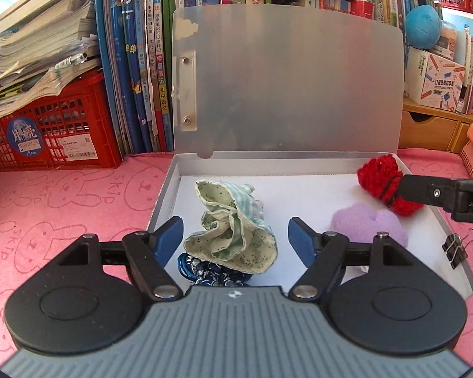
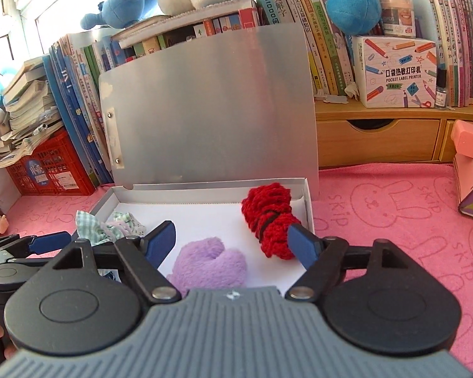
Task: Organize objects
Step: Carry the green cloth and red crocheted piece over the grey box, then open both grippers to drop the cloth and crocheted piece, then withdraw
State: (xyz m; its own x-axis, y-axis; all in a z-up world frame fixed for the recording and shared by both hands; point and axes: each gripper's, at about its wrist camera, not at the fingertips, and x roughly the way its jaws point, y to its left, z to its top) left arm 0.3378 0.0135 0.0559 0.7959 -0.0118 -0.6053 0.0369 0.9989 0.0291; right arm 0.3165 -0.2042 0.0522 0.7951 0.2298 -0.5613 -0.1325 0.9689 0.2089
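Note:
An open grey file box [image 1: 160, 201] lies on the pink mat, lid [image 1: 287, 82] upright. Inside lie a green speckled scrunchie [image 1: 233, 233], a dark blue scrunchie [image 1: 205, 271] under it, a purple fluffy scrunchie [image 1: 369, 223] and a red yarn scrunchie [image 1: 381, 182]. My left gripper [image 1: 236, 239] is open, its fingers on either side of the green scrunchie. My right gripper [image 2: 233, 241] is open above the purple scrunchie [image 2: 211, 264]; its right finger [image 2: 302, 242] touches the red scrunchie [image 2: 268, 217]. The box [image 2: 307, 208] also shows in the right wrist view.
A black binder clip [image 1: 455, 250] lies on the pink mat [image 1: 63, 208] right of the box. A red crate [image 1: 47, 132] with stacked books stands at back left. Upright books line the back. A wooden drawer unit [image 2: 378, 138] and a pink object [image 2: 471, 163] stand at right.

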